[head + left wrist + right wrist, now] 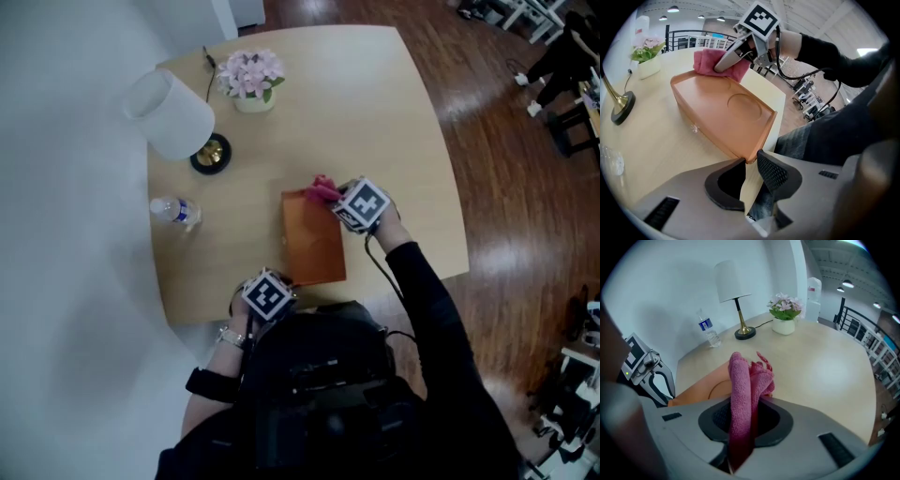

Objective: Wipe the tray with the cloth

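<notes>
Right gripper [747,401]: I have its jaws clamped on the pink microfibre cloth [740,380]. They stand only narrowly apart, and the fabric fills the gap.
Cloth: a bunched fold sticks out past the right gripper's tips. From the left gripper view, that bunch is pressed onto the far end of the tray.
Tray: the orange-brown rectangular plastic tray [314,246], with a round recess in its floor, lies flat just under the right gripper's tips. Its length runs from there back to the left gripper.
Left gripper [751,161]: its jaws are partly apart, with bare table showing through the gap. The tray's near corner sits right at their tips. I cannot tell whether the pads actually press on that corner.
Table: the pale wooden table with rounded corners [394,122] carries everything, and both grippers point steeply down at it.
Ahead of the right gripper: a lamp with a white shade and brass base [732,284] stands well beyond the tips. A clear water bottle with a blue label [708,328] is to the lamp's left, and a white pot of pink flowers [785,315] is to its right. All three are well apart from the tray.
Behind the right gripper: a black sleeve [427,291] runs back toward me.
</notes>
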Demonstrator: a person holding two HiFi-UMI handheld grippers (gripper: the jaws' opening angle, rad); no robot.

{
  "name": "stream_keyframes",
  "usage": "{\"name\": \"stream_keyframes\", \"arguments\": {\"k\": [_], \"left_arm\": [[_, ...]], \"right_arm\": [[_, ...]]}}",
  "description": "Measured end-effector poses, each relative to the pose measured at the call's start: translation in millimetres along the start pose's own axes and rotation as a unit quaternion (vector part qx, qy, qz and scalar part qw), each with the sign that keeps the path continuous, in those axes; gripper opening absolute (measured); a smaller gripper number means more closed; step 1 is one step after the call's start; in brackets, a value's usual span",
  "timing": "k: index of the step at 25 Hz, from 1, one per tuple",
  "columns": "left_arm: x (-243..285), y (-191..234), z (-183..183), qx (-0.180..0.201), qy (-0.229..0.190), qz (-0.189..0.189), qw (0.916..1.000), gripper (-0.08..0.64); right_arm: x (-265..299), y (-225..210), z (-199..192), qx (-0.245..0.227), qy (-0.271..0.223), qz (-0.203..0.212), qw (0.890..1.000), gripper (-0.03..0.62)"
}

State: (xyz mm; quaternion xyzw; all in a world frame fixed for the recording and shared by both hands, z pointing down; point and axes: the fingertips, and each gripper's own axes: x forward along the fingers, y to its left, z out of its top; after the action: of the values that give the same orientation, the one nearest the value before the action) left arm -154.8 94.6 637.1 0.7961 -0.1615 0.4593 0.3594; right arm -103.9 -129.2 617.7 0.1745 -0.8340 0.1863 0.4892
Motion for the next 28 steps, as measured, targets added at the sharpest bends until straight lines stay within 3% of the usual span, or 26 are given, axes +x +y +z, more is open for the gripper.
{"name": "stream_keyframes", "arguments": {"k": [11,17,22,28], "left_arm": [[-5.1,1.2,2.0,0.002,-0.039,0.006,0.9992,0.088],[-20.4,7.4,10.9,0.030,-0.057,0.056,0.9963,0.080],[-24.0,3.4,18.6,0.046,-0.071,0.048,0.9952,0.080],[-24.2,6.5,15.6,0.054,-0.067,0.055,0.9947,0.080]], "right_arm": [[-18.4,89.5,-68.6,0.061,0.012,0.040,0.997,0.075],[-28.8,133.3,-104.8,0.114,0.012,0.026,0.993,0.075],[-47.6,155.3,-109.7,0.168,-0.013,0.015,0.986,0.075],[-45.1,169.8,-114.8,0.179,-0.022,0.018,0.983,0.075]]}}
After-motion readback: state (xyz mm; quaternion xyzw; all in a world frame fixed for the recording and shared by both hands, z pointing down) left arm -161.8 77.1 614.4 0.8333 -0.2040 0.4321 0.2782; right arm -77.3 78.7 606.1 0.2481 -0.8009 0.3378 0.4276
